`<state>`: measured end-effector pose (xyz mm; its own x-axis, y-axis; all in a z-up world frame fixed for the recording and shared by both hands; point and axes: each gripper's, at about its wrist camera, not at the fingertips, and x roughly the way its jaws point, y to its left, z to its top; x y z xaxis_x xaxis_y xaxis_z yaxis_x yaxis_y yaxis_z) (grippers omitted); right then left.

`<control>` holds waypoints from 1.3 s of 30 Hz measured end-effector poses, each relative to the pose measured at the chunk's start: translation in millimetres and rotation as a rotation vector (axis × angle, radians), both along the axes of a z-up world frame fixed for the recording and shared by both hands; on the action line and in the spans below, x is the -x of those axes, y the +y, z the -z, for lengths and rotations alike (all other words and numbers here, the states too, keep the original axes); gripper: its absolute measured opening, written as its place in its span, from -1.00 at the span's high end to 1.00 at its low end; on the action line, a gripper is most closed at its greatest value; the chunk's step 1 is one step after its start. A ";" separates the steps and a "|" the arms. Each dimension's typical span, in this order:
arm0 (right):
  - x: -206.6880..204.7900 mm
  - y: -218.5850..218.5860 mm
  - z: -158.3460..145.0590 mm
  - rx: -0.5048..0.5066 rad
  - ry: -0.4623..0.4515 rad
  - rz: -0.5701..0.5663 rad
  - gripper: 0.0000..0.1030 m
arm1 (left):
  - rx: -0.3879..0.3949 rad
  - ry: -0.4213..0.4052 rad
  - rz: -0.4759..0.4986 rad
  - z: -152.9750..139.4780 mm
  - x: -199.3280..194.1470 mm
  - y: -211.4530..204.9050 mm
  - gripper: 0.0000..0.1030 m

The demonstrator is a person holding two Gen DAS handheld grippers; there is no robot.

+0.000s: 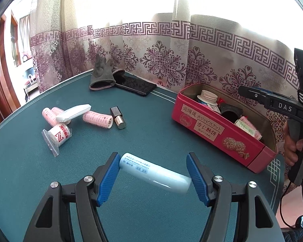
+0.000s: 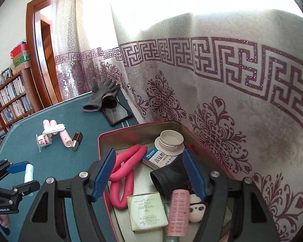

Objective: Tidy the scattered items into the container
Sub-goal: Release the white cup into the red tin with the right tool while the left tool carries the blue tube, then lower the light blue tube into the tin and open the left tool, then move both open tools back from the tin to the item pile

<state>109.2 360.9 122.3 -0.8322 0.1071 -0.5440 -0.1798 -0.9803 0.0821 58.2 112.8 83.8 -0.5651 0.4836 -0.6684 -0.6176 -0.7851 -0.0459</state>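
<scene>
My left gripper (image 1: 153, 158) is shut on a pale blue lip balm tube (image 1: 151, 171), held end to end between the blue pads just above the green table. The same tube (image 2: 28, 172) shows at the far left of the right wrist view. To its right stands the red biscuit tin (image 1: 212, 139). My right gripper (image 2: 148, 152) hangs open over the tin (image 2: 99, 141), nothing pressed between its pads. Below it lie a pink hair roller (image 2: 176, 211), a pink foam loop (image 2: 127, 173), a black cup (image 2: 167, 179) and small boxes. Seen from the left wrist, the right gripper (image 1: 250, 93) reaches in above the tin.
Loose on the table's left: pink hair rollers (image 1: 98, 119), a white packet (image 1: 73, 112), a lipstick (image 1: 118, 119) and a bagged white bottle (image 1: 59, 136). A grey glove (image 1: 103, 74) and a black phone (image 1: 135, 85) lie by the curtain (image 1: 161, 56). A bookshelf (image 2: 8, 100) stands beyond the table.
</scene>
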 end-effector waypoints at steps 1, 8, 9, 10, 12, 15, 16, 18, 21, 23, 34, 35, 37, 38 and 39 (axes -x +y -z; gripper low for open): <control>-4.4 -1.6 0.8 -0.009 0.001 -0.003 -0.44 | -0.002 0.003 0.007 -2.3 0.5 3.5 -0.34; -26.6 -6.8 8.8 -0.039 0.001 -0.009 -0.44 | -0.016 0.039 0.069 -18.4 2.3 36.0 -0.34; -29.3 -6.5 9.4 -0.040 0.003 -0.010 -0.44 | -0.017 0.046 0.078 -20.8 2.9 41.8 -0.34; -31.7 -6.1 10.0 -0.040 0.006 -0.010 -0.44 | -0.017 0.051 0.087 -23.2 3.7 47.7 -0.34; -35.6 -4.9 11.2 -0.041 0.011 -0.009 -0.44 | -0.022 0.059 0.109 -28.1 5.4 59.9 -0.34; -41.3 -2.2 13.7 -0.039 0.017 -0.003 -0.44 | -0.028 0.069 0.139 -34.4 8.7 78.5 -0.34; -43.1 -1.0 14.4 -0.036 0.019 -0.001 -0.44 | -0.029 0.072 0.149 -36.4 9.9 85.1 -0.34; -45.7 1.4 16.0 -0.029 0.020 0.002 -0.44 | -0.033 0.077 0.169 -39.3 11.6 97.7 -0.34; -48.5 4.4 18.4 -0.027 0.019 0.008 -0.44 | -0.032 0.082 0.197 -41.2 15.1 115.5 -0.34; -50.2 6.0 20.2 -0.026 0.018 0.011 -0.44 | -0.028 0.084 0.210 -41.2 18.4 126.4 -0.34; -47.9 10.2 26.6 -0.016 0.010 0.014 -0.44 | 0.019 0.062 0.243 -25.8 37.6 164.8 -0.35; -47.7 10.2 26.8 -0.016 0.009 0.014 -0.44 | 0.022 0.060 0.242 -24.2 38.1 165.1 -0.37; -47.7 9.8 27.5 -0.017 0.008 0.012 -0.44 | 0.023 0.052 0.235 -21.9 39.3 163.0 -0.51; -47.3 10.1 27.9 -0.016 0.007 0.012 -0.44 | 0.023 0.050 0.230 -21.2 39.9 161.3 -0.60; -47.0 10.0 28.2 -0.014 0.006 0.011 -0.44 | 0.022 0.050 0.225 -21.0 40.5 159.1 -0.60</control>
